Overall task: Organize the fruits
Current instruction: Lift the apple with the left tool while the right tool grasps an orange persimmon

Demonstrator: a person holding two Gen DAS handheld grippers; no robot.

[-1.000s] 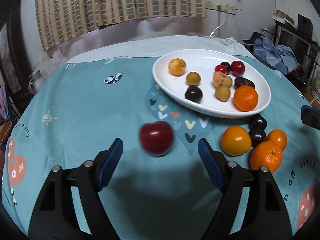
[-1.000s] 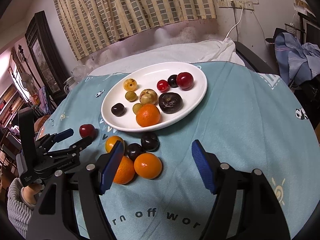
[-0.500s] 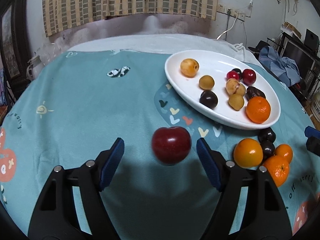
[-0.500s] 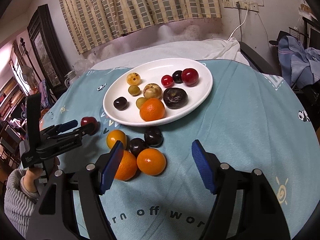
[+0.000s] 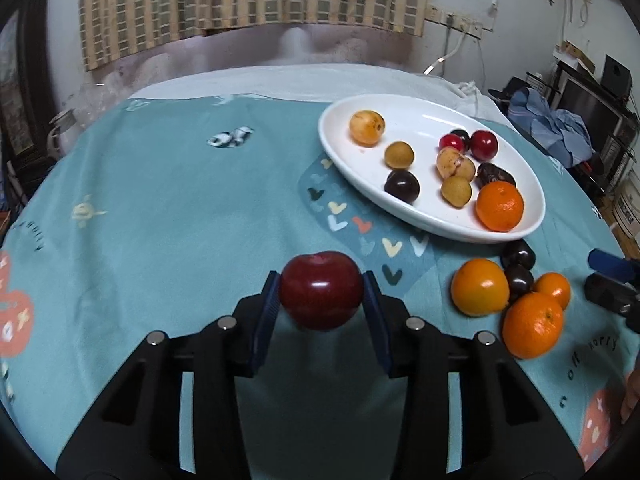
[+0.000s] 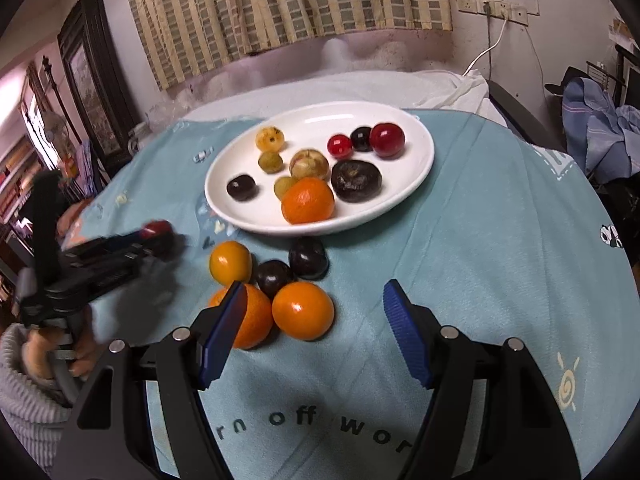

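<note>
The left gripper [image 5: 321,300] has its blue fingers [image 5: 267,312] closing on a dark red plum [image 5: 321,290]; both pads touch the fruit's sides, pinching it. Whether the plum rests on the worktop [image 5: 160,208] or is clear of it cannot be told. The right wrist view shows this gripper blurred at the left edge, held by a hand [image 6: 52,344] in a grey ribbed sleeve [image 6: 24,392].

The right gripper [image 6: 316,320] has its fingers [image 6: 404,328] spread, with nothing pinched. Just beyond its tips, a loose group lies on the teal cloth: three oranges [image 6: 303,311] and two dark plums [image 6: 308,258], touching one another.

Farther back, just beyond that group, stands a white oval plate [image 6: 420,160]. It holds one orange [image 6: 307,201], a large dark fruit [image 6: 355,181], a small dark plum [image 6: 241,187], two red fruits [image 6: 387,140], one small black fruit [image 6: 361,138] and several yellow-green fruits [image 6: 270,139].

Behind the worktop hangs a checked curtain [image 6: 288,4].
</note>
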